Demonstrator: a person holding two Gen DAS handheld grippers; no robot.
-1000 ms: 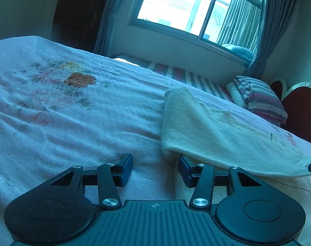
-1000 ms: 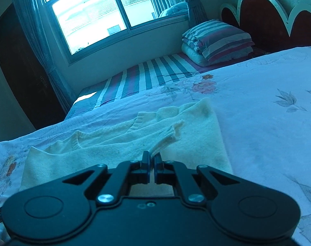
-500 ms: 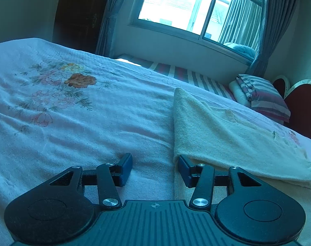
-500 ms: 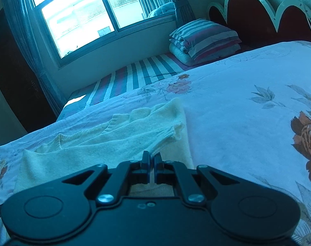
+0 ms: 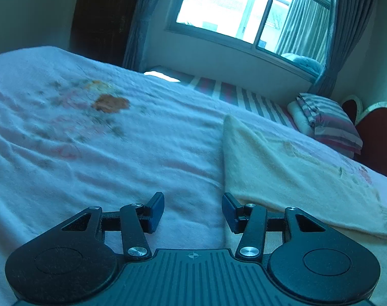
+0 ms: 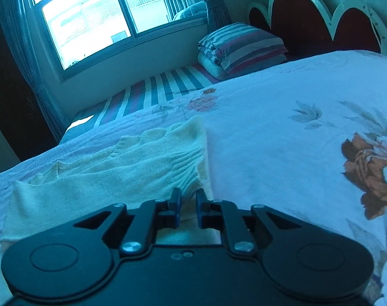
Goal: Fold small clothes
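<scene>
Right gripper jaws just parting, sweater cuff between; left gripper jaws wide, empty.

The sweater is plain cream. The bedspread is pale pink with orange flowers. The pillow is striped.

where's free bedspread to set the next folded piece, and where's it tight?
Free: the wide stretch of bedspread left of the cream sweater, around the flower print, and the stretch right of it toward the headboard. Tight: at the sweater, where the right gripper has just been opening over the cuff, and by the striped pillows.
</scene>
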